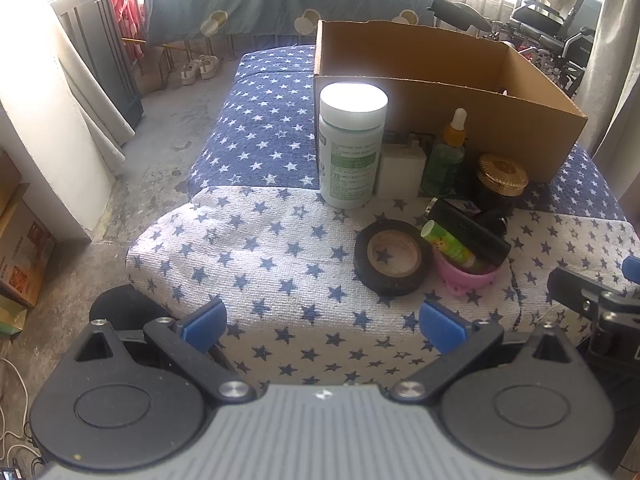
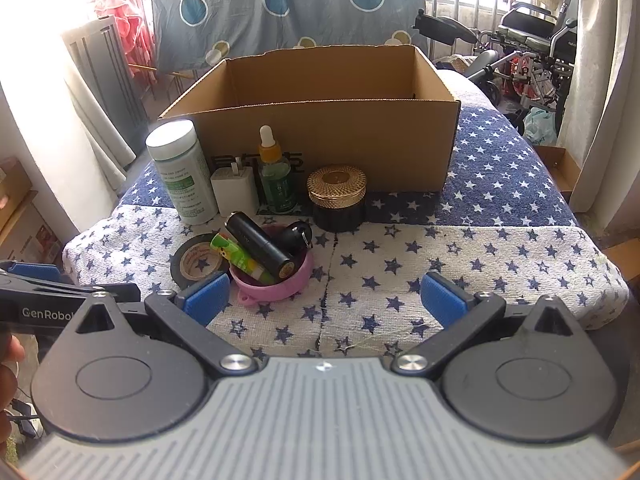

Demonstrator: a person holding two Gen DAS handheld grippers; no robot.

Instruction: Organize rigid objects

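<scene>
1. The things to sort stand bunched on the star-print cloth (image 2: 400, 280), right in front of the open cardboard box (image 2: 332, 140): a tall white bottle (image 2: 182, 172) with a green label, a white charger plug (image 2: 235, 190), a green dropper bottle (image 2: 275, 176) and a dark jar with a gold lid (image 2: 337, 196), all upright in a row touching or nearly touching the box's front wall.
2. Nearer me sits a pink bowl (image 2: 276, 286) with a black cylinder (image 2: 260, 244) and a green tube (image 2: 240, 258) leaning out of it, plus something small and black behind — I can't tell what. A roll of black tape (image 2: 196, 262) lies flat against the bowl's left side.
3. Both tools hang back from the pile. The left gripper (image 1: 323, 326) has its blue pads spread wide with nothing between them; the right gripper (image 2: 323, 298) is the same, apart and empty.
4. My guess is nothing has gone into the box yet — from here I can't see anything inside it.
5. What could go wrong: the row is tight, so wide fingers reaching for one bottle may knock its neighbour over. The tall bottle looks top-heavy. Lifting the bowl as it stands could spill the leaning cylinder and tube.
6. The box wall is tall, so anything carried must clear its rim.
</scene>
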